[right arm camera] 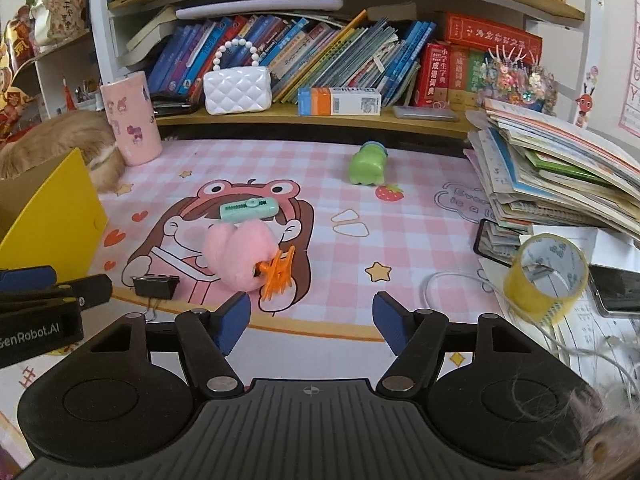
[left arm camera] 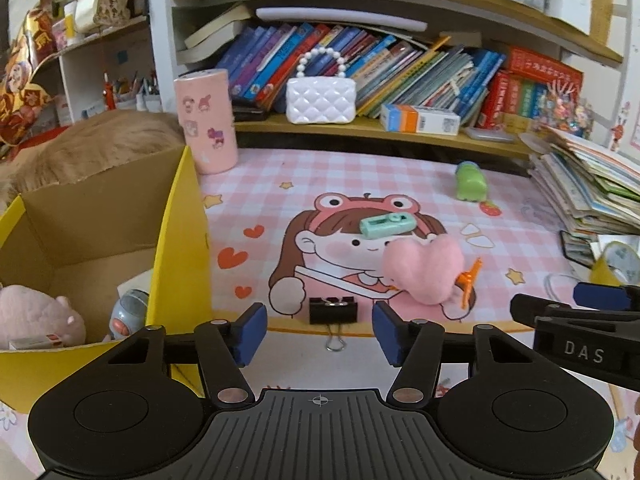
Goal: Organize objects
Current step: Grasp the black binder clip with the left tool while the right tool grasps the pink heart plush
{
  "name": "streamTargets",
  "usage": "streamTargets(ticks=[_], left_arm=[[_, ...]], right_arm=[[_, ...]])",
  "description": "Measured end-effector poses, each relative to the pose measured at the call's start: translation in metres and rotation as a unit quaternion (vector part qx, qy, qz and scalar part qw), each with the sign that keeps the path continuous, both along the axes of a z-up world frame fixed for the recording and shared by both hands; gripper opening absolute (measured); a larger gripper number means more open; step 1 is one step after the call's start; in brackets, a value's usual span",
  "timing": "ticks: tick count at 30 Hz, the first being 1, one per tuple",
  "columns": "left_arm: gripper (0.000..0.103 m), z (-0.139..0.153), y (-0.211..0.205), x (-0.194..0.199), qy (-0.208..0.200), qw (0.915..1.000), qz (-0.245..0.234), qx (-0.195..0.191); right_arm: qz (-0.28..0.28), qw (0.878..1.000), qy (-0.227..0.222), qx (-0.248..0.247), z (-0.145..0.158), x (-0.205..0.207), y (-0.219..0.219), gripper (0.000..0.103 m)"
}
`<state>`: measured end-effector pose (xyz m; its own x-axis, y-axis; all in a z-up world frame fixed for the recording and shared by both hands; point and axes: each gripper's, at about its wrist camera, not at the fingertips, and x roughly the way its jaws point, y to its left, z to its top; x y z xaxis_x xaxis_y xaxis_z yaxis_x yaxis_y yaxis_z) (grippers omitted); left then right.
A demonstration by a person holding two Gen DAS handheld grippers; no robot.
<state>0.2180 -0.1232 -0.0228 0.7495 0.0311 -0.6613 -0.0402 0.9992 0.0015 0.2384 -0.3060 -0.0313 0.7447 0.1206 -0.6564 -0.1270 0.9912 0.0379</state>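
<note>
A: What takes up the most room?

B: The bench (right arm camera: 420,184) under its pink checked mat, then the yellow cardboard box (left arm camera: 180,240) at its left edge, with a pink plush toy (left arm camera: 36,316) inside.

A: And loose on the mat?

B: A pink fluffy heart (left arm camera: 424,272) near the middle, an orange hair claw (right arm camera: 278,272) touching its right side. Just behind sits a mint green gadget (left arm camera: 386,225). A green toy (right arm camera: 366,164) lies farther back, and a black binder clip (left arm camera: 333,310) rests near the front edge.

A: The tools?

B: The left tool (left arm camera: 320,330) hovers over the front edge, jaws apart, nothing between them; the clip lies just beyond. The right tool (right arm camera: 310,320) is likewise parted and empty, near the claw.
</note>
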Motion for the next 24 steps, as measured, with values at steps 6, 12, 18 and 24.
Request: streamTargets(ticks=[6,12,18,24], left_arm=[[0.052,-0.006,-0.009,0.017,0.013,0.9999,-0.002,0.001],[0.051,-0.026,-0.016,0.049,0.052,0.9983,0.017,0.020],[0.050,-0.052,-0.022,0.069,0.085,0.9958,0.015,0.031],[0.038,-0.058,-0.022,0.076,0.083,0.9962,0.013,0.019]], right_arm=[[-0.008,1.000,0.000,0.000,-0.004,0.016,-0.003,0.066],[-0.013,1.000,0.006,0.002,-0.006,0.026,-0.007,0.066],[-0.003,1.000,0.009,0.001,-0.008,0.033,-0.007,0.066],[0.008,1.000,0.003,0.005,-0.006,0.040,-0.006,0.066]])
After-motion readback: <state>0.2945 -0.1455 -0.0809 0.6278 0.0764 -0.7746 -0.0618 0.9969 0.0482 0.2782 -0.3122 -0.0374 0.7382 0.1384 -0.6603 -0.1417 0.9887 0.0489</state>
